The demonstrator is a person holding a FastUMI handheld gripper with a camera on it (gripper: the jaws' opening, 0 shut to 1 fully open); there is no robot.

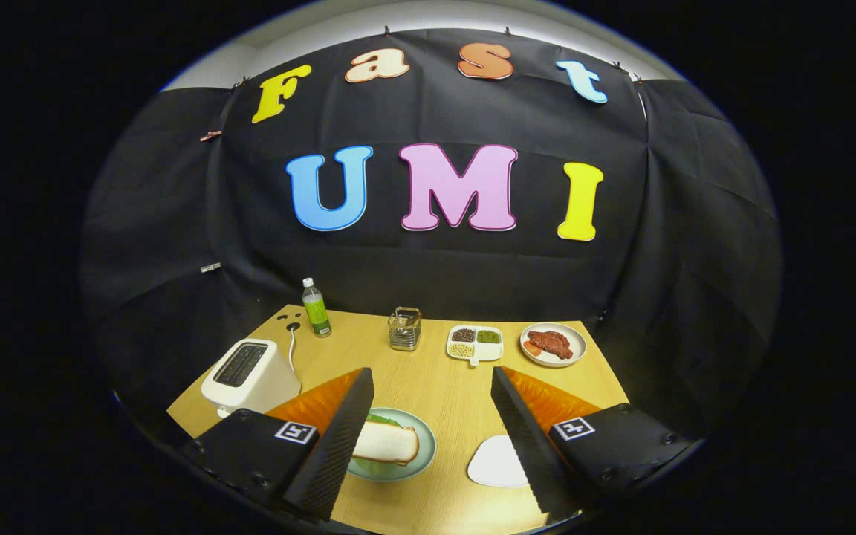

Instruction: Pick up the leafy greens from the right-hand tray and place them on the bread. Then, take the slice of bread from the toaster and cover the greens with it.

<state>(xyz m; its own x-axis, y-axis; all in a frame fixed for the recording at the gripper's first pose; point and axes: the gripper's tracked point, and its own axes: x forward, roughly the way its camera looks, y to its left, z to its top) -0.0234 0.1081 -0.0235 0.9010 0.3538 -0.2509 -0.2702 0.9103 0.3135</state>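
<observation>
The gripper (428, 438) is hovering with fingers wide apart, gripping nothing; the bread slice (387, 443) is lying over the leafy greens (382, 420) on the green plate (422, 453) near the table's (435, 386) front edge; the toaster (250, 377) is standing at the left edge.

We looked from the gripper (428, 438), forward over its parted jaws, high above the worktop (435, 379), the toaster (250, 375) near below us.

The gripper (428, 438) hangs above the table with its jaws spread wide. Both fingers (339, 438) point forward and down. Nothing is held between them.
</observation>
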